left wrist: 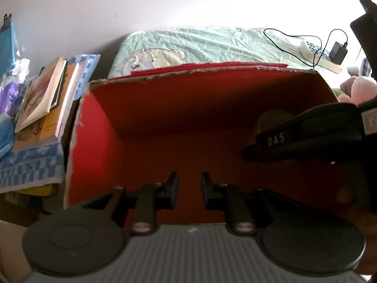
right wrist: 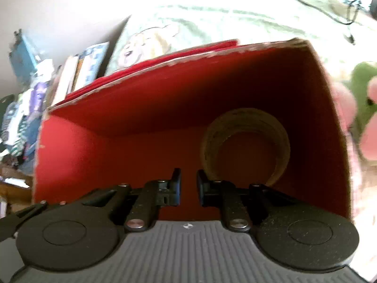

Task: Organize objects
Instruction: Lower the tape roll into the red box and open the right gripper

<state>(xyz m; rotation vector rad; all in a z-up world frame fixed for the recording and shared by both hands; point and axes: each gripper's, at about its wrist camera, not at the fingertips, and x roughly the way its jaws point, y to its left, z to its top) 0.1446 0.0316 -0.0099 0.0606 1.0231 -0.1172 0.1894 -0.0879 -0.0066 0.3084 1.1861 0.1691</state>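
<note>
Lying against the right wall on the floor of the red box [right wrist: 146,146], a tape roll [right wrist: 245,141] is seen. Both the left gripper [left wrist: 189,186] and right gripper [right wrist: 188,184] are held over the box, jaws parted, nothing grasped.

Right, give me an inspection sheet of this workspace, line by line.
Surface: bed with green cartoon sheet.
Job's things: red cardboard box, open; tape roll lies inside, at its right.
Clutter: stacked books left of box; pink and green plush toys to its right.
Grippers: left gripper and right gripper both open, empty, over the box.
Cables: black cable with adapter beside a power strip.
Surroundings: white wall.
</note>
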